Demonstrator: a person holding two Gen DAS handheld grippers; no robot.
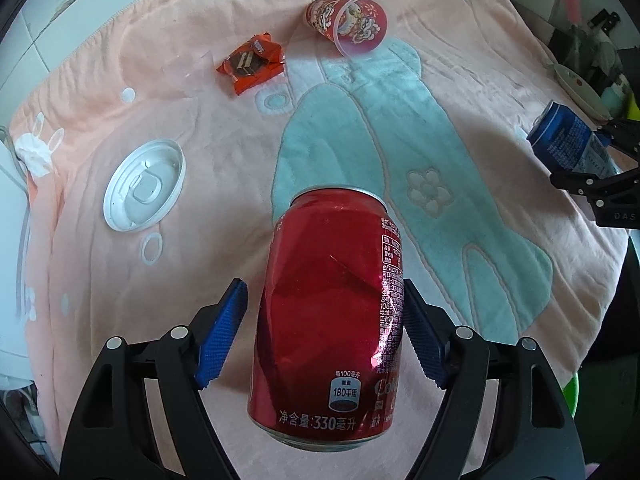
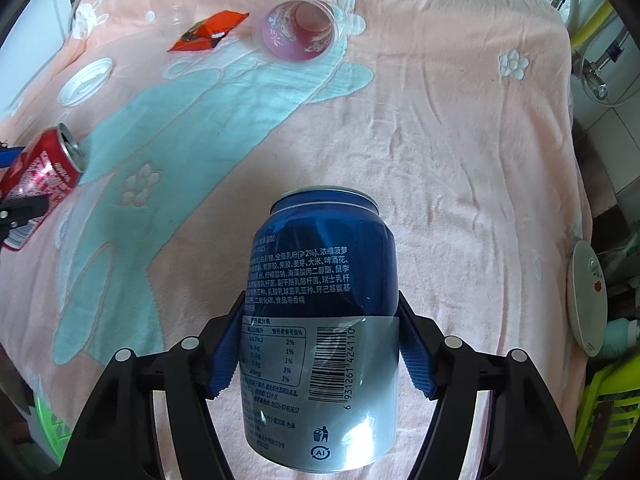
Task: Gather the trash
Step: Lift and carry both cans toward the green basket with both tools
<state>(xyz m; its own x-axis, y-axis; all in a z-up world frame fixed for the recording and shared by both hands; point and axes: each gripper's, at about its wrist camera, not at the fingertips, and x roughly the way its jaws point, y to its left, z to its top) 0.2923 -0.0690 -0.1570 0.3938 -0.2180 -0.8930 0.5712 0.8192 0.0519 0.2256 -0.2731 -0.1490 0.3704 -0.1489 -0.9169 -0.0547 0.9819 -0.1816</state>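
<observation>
Left wrist view: left hand-held gripper (image 1: 324, 340) straddles dented red can (image 1: 328, 316) at lower centre; only one pad touches, so it may slip. Readable: "330", "180". Right hand-held gripper (image 2: 320, 344) clamps blue can (image 2: 320, 328), barcode 6931261424110. Wrapper (image 1: 251, 65) and cup (image 1: 347, 24) lie on blanket (image 1: 500, 80), upper frame.

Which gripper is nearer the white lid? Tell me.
Left. The left gripper sits just right of the white lid, straddling the red can; the right gripper, on the blue can, is farther right.
</observation>
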